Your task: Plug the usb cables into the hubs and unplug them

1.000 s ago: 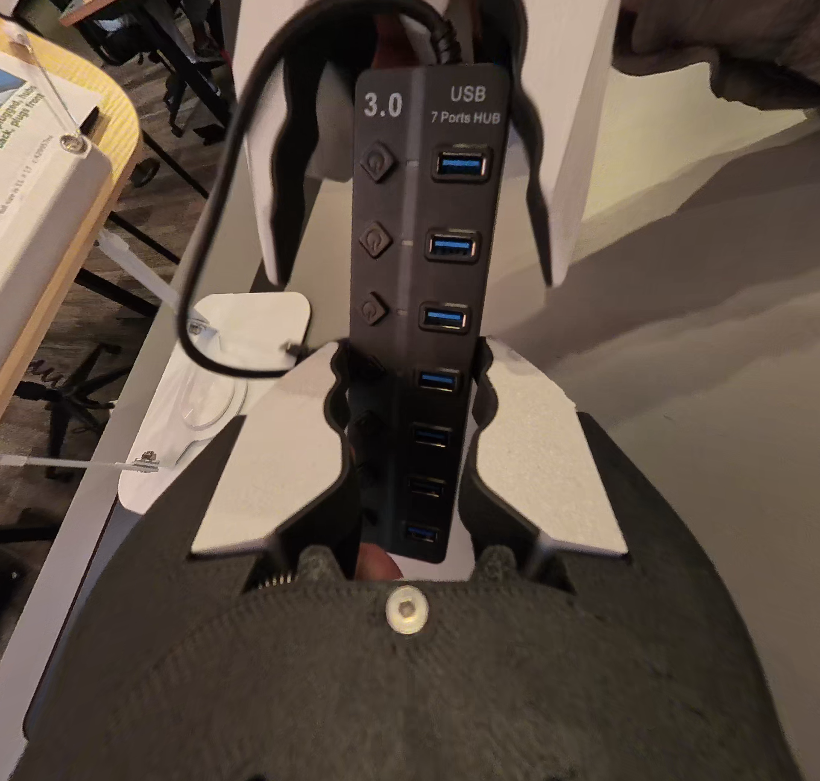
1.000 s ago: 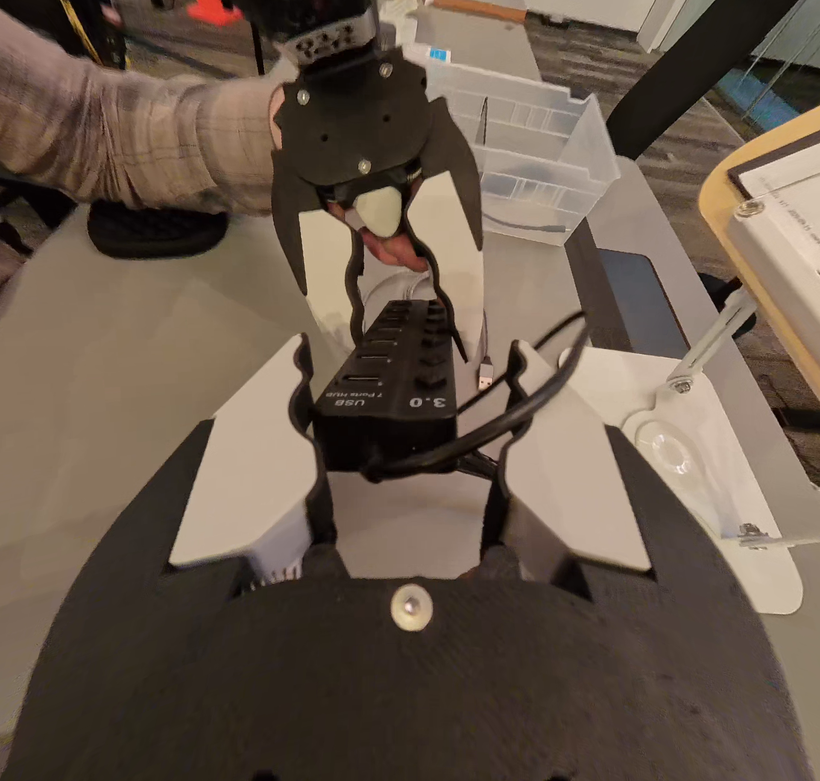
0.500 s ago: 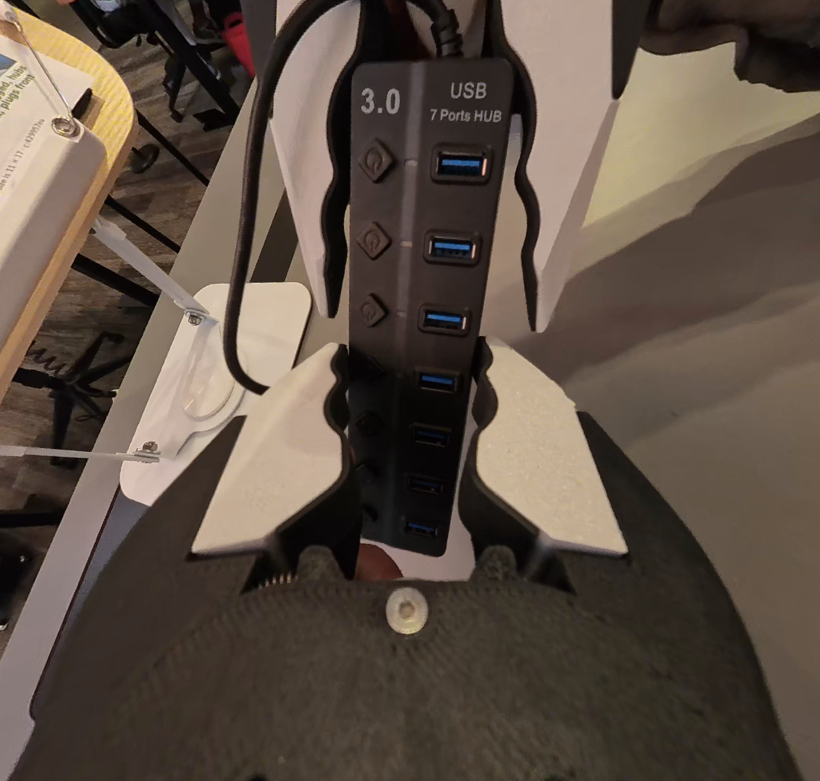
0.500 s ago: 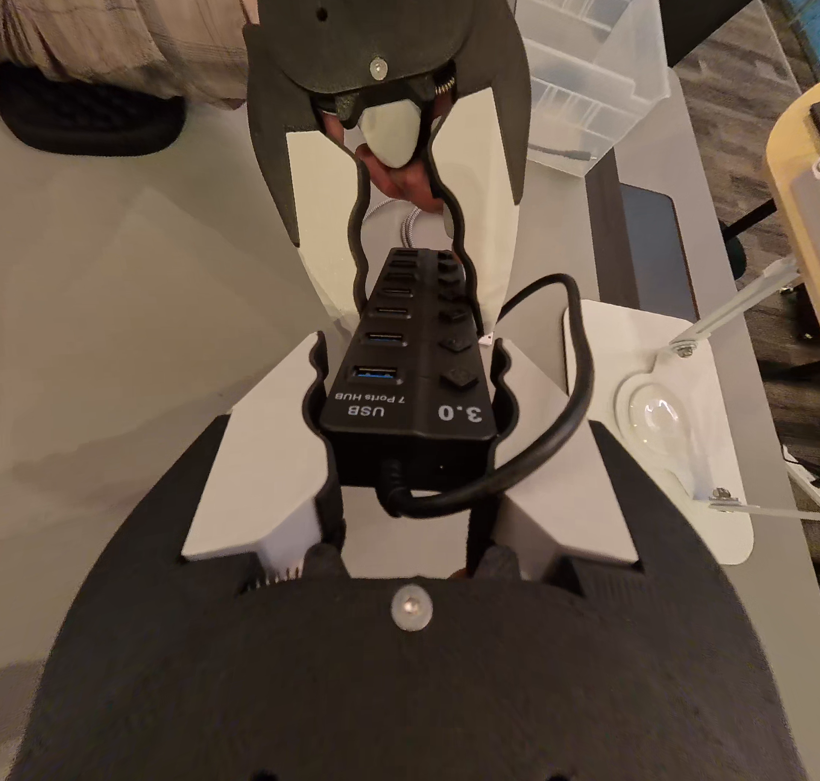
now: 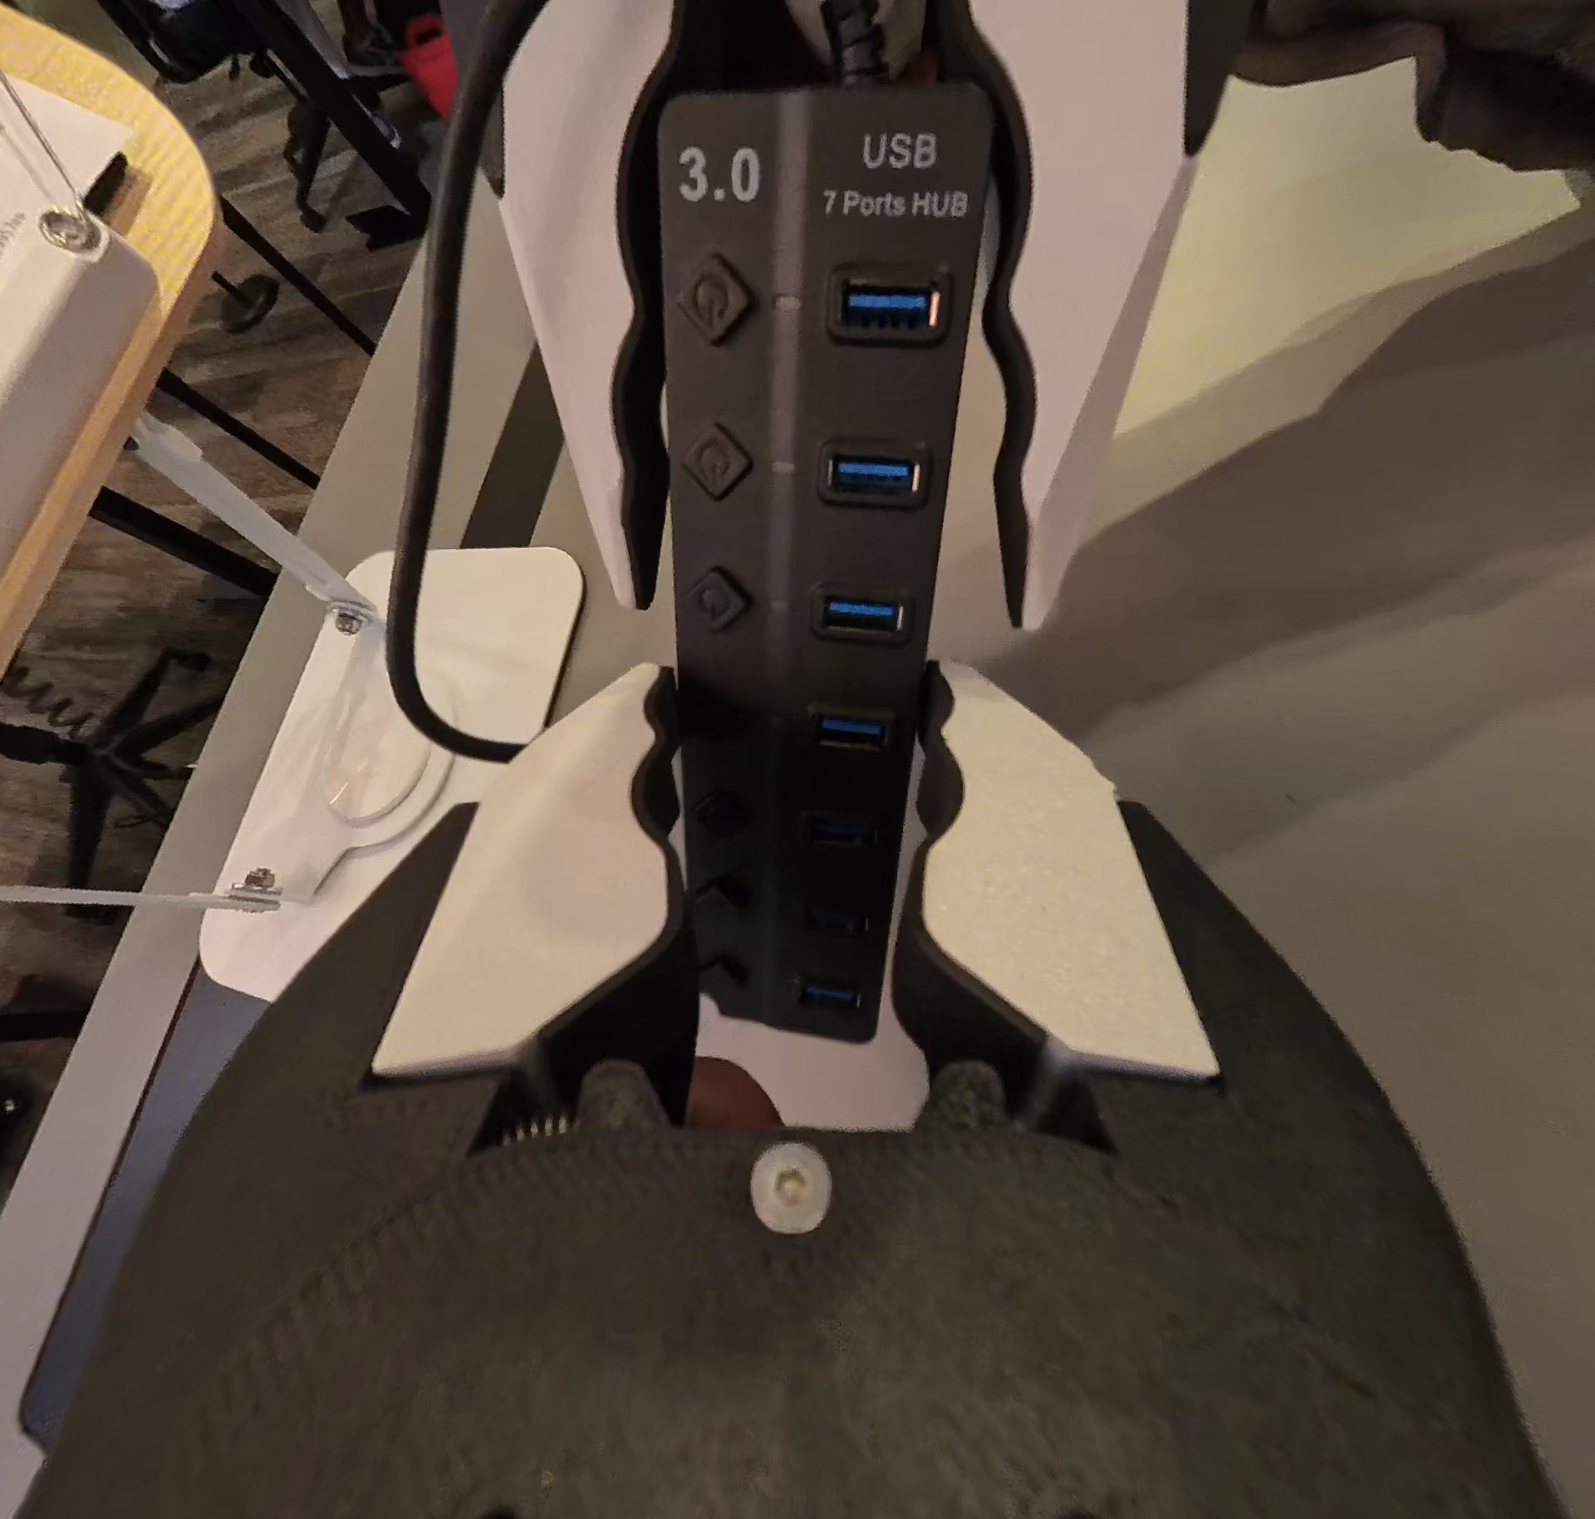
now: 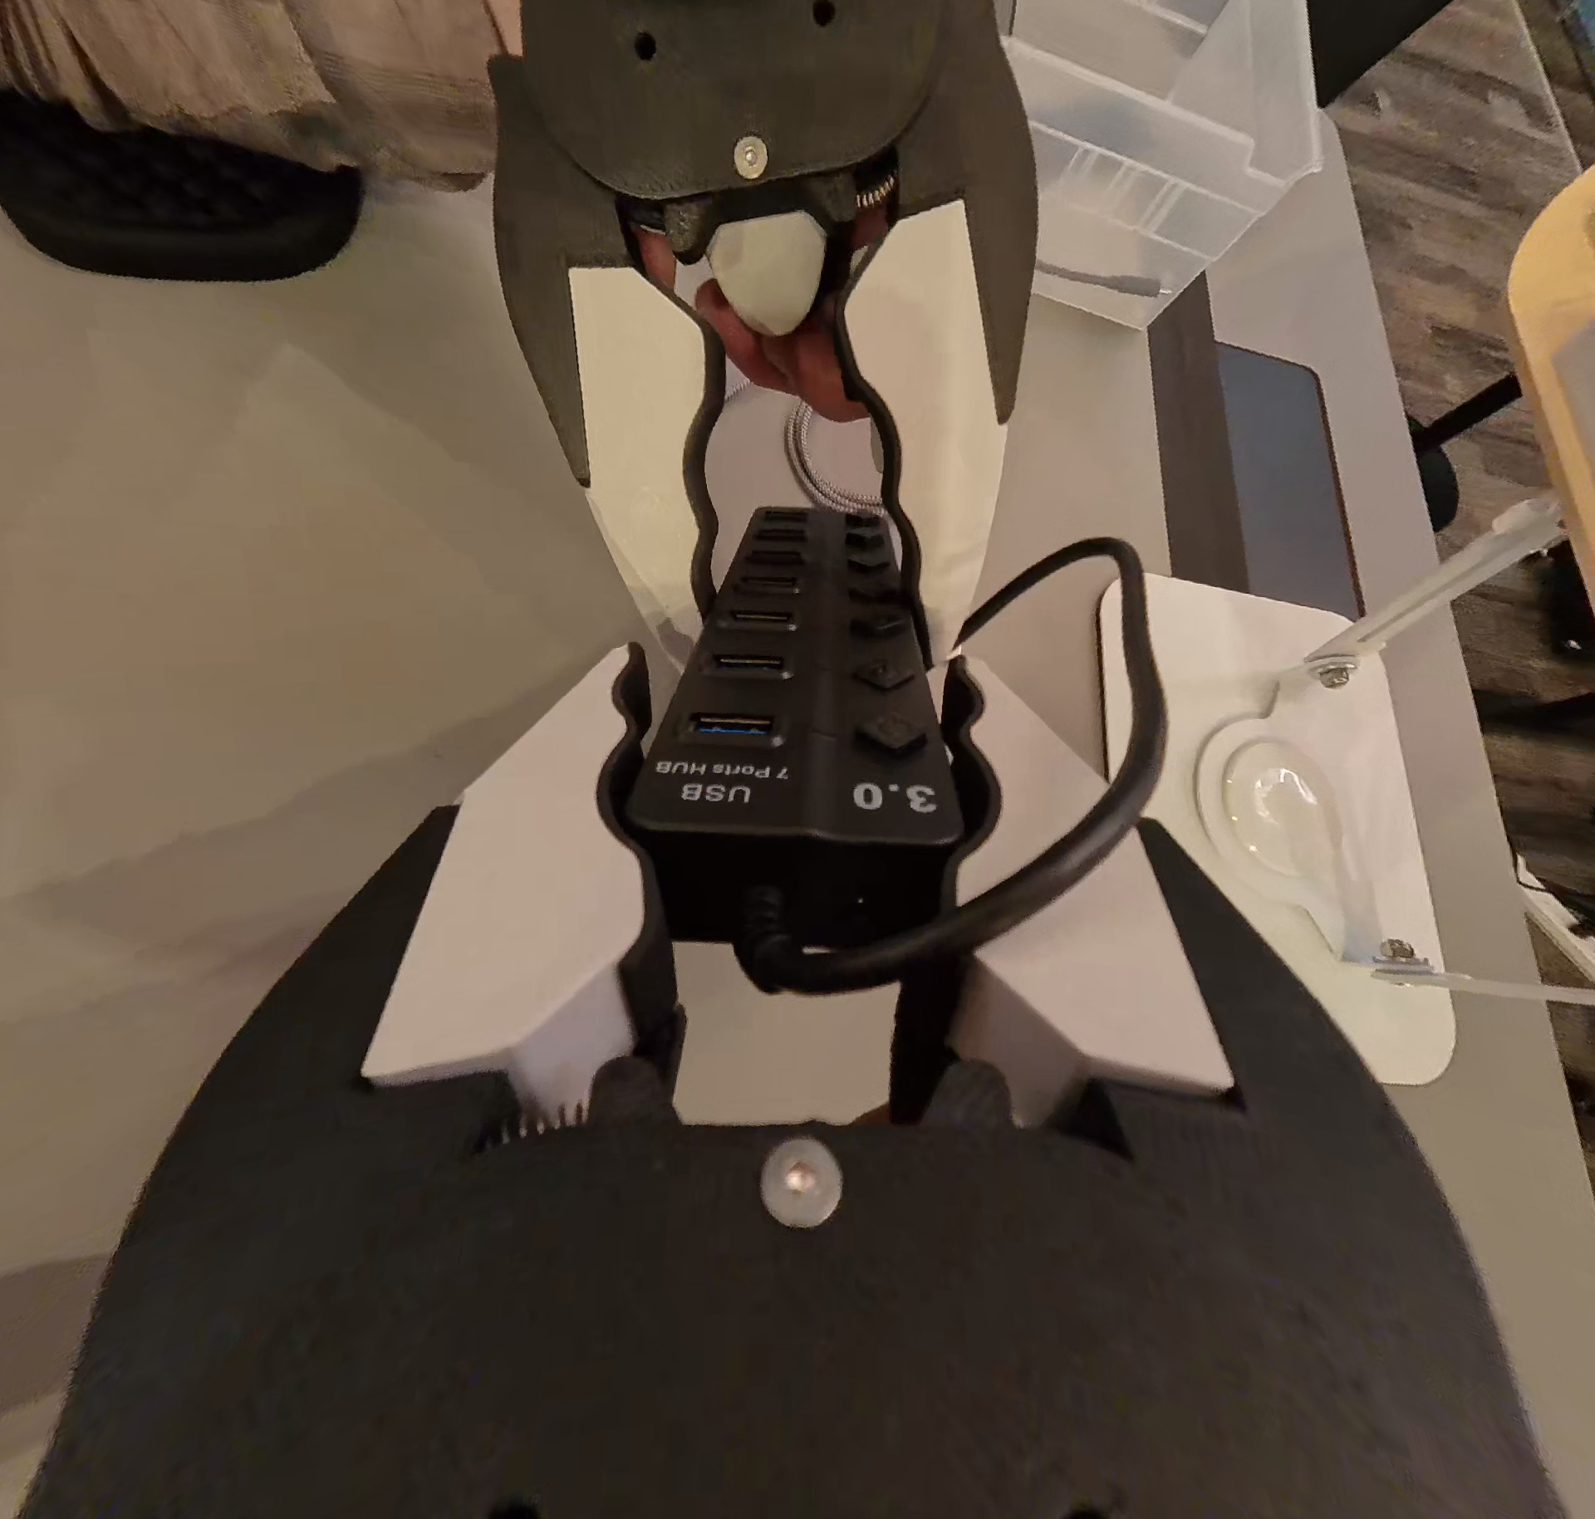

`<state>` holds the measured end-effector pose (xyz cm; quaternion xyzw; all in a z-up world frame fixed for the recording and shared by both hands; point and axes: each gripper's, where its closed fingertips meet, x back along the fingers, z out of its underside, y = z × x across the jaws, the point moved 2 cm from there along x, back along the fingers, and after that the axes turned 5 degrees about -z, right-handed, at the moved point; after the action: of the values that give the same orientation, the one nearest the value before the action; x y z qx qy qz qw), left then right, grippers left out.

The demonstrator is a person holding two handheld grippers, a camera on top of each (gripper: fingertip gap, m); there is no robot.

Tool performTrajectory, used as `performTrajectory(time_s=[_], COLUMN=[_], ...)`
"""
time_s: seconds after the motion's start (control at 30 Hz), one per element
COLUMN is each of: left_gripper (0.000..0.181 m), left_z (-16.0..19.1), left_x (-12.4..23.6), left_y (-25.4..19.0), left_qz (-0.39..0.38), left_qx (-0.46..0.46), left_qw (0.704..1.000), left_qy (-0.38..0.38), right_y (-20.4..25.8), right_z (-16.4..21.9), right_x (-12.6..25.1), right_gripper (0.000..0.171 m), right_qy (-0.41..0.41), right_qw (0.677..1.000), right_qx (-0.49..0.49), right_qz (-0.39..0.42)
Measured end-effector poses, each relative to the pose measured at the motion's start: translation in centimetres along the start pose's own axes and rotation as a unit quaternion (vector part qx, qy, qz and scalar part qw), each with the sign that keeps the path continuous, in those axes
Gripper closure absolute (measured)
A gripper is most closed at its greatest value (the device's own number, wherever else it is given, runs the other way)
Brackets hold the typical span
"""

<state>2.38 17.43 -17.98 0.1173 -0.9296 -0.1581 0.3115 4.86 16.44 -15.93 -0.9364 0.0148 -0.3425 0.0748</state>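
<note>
A black USB hub (image 5: 820, 459) with blue ports and a row of buttons is held above the grey table. My left gripper (image 5: 798, 684) is shut on its cable-free end. My right gripper (image 6: 794, 666) is shut on the labelled end where the hub's black cable (image 6: 1139, 701) comes out. The hub (image 6: 794, 701) spans between both grippers, which face each other. The right gripper also shows in the left wrist view (image 5: 829, 615), and the left gripper in the right wrist view (image 6: 816, 615). All visible ports are empty. A white braided cable (image 6: 820, 459) lies on the table behind.
A clear plastic bin (image 6: 1148, 97) stands at the back of the grey table (image 6: 259, 615). A white base plate with clear acrylic struts (image 6: 1251, 787) sits at the table's edge. A black pad (image 6: 173, 192) lies by a person's sleeve (image 6: 216, 28). A round wooden table (image 5: 129, 270) stands beside. The grippers are tip to tip, or close to it.
My right gripper has moved forward over the hub's labelled end and closed its fingers against the hub's sides. My left gripper has kept its hold. The black cable loop has tightened.
</note>
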Motion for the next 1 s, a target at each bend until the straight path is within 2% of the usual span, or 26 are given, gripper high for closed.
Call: performTrajectory(time_s=[0.13, 0.23, 0.33, 0.4, 0.53, 0.7, 0.73, 0.87, 1.0], left_gripper=[0.116, 0.117, 0.122, 0.121, 0.122, 0.118, 0.118, 0.118, 0.118], left_z=[-0.4, -0.1, 1.7, 3.3, 3.1, 4.3, 4.7, 5.7, 6.1], left_x=[1.6, 3.6, 5.4, 6.0, 5.0, 2.6, 2.4, 2.3, 2.1], left_y=[0.5, 2.5, 5.1, 5.8, 4.9, 3.2, 3.3, 4.0, 3.9], left_qz=[0.000, -0.030, -0.080, -0.088, -0.066, -0.037, -0.039, -0.041, -0.034], left_qx=[-0.010, -0.005, -0.002, -0.001, -0.001, -0.021, -0.021, -0.002, 0.002], left_qw=[1.000, 0.999, 0.996, 0.995, 0.997, 0.995, 0.994, 0.994, 0.994], left_qy=[-0.008, -0.009, 0.026, 0.056, 0.051, 0.092, 0.098, 0.100, 0.102], right_y=[-0.3, -0.5, -0.5, -0.4, 0.0, -0.1, -0.3, -1.1, -1.3], right_z=[0.3, 0.4, 0.8, 1.0, 1.5, 1.9, 2.1, 2.6, 3.1], right_x=[0.5, 1.0, 1.6, 1.9, 2.3, 2.6, 2.6, 2.6, 2.8], right_gripper=[0.106, 0.110, 0.113, 0.114, 0.113, 0.111, 0.109, 0.083, 0.083], right_qy=[-0.004, -0.022, -0.025, -0.028, -0.021, -0.016, -0.012, -0.008, 0.001], right_qw=[1.000, 1.000, 0.999, 0.999, 0.999, 0.998, 0.998, 0.998, 0.998], right_qx=[-0.007, -0.020, -0.029, -0.036, -0.043, -0.051, -0.052, -0.053, -0.053], right_qz=[0.006, -0.002, -0.007, -0.013, -0.022, -0.020, -0.014, 0.014, 0.022])
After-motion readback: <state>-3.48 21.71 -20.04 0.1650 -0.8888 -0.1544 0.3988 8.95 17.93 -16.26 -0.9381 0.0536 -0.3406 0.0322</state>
